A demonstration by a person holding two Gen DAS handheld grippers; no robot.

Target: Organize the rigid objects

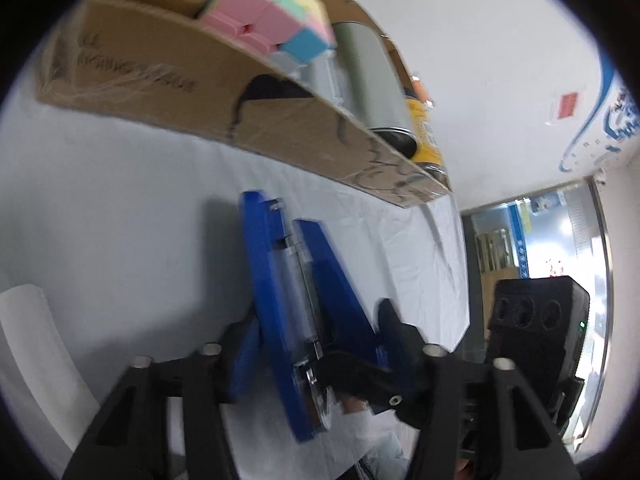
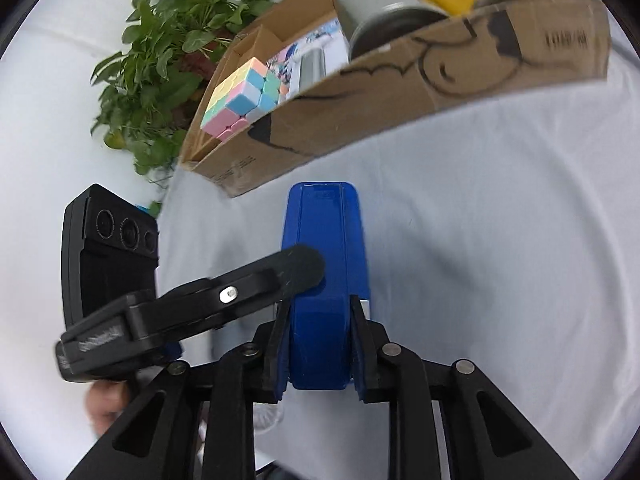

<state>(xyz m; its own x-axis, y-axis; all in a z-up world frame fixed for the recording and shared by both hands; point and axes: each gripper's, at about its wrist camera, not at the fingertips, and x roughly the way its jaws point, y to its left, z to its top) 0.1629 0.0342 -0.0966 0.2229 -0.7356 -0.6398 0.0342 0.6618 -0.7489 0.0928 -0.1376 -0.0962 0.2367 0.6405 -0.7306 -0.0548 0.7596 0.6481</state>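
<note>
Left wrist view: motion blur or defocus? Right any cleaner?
Left wrist view: smear across the cardboard box, pastel cube and blue stapler, which looks like motion blur. Right wrist view: sharper, stapler edges crisp, mild softness on the box. Both: heavy fisheye bending, black vignette corners, soft shadows.

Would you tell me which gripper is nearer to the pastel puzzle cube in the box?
Left, probably. The left gripper reaches in from the side where the cube sits, one finger across the blue stapler; the right gripper clamps the stapler's rear, further back.
</note>
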